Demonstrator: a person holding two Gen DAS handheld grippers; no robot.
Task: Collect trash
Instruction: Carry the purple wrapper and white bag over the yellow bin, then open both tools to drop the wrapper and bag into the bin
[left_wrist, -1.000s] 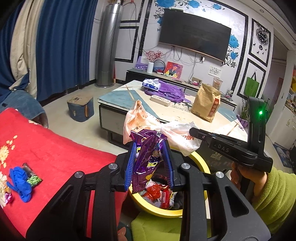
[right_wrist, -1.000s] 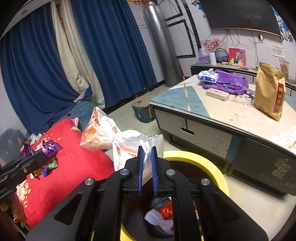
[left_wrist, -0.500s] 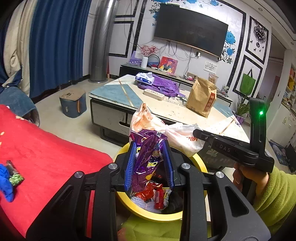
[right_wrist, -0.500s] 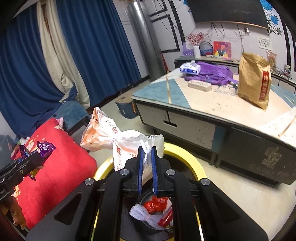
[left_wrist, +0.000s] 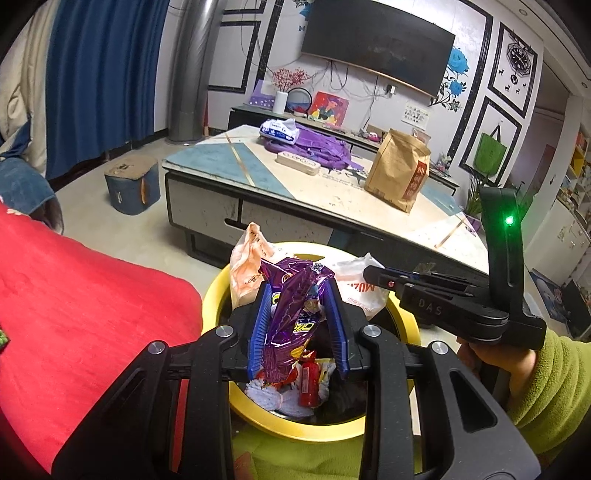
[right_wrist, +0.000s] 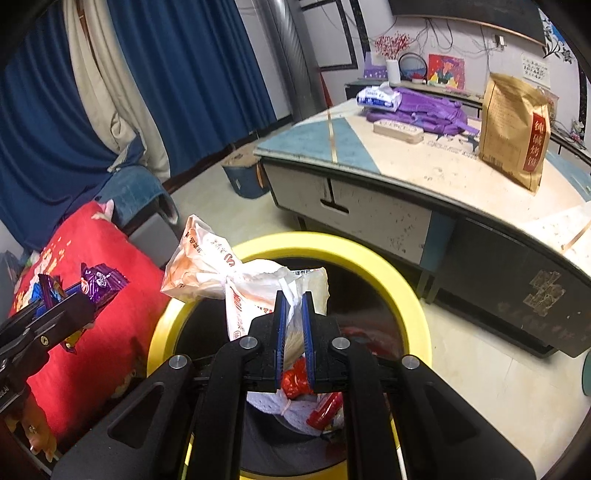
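Observation:
My left gripper (left_wrist: 298, 295) is shut on a purple snack wrapper (left_wrist: 291, 314) and holds it over the yellow-rimmed trash bin (left_wrist: 214, 291). My right gripper (right_wrist: 293, 301) is shut on a white and orange plastic bag (right_wrist: 221, 273), held over the same bin (right_wrist: 406, 288). Red wrappers and white paper lie inside the bin (right_wrist: 295, 380). In the right wrist view the left gripper (right_wrist: 85, 295) shows at the left with the purple wrapper (right_wrist: 101, 280). In the left wrist view the right gripper (left_wrist: 369, 275) shows holding the bag (left_wrist: 251, 266).
A red cushion (left_wrist: 74, 302) lies left of the bin. A low table (left_wrist: 332, 192) stands behind it with a brown paper bag (left_wrist: 399, 170), purple cloth (left_wrist: 314, 147) and a tissue pack (left_wrist: 279, 129). A blue stool (left_wrist: 131, 184) sits on the floor.
Both grippers have moved with their loads from beside the red cushion to over the bin, and lower toward it. Both stay shut.

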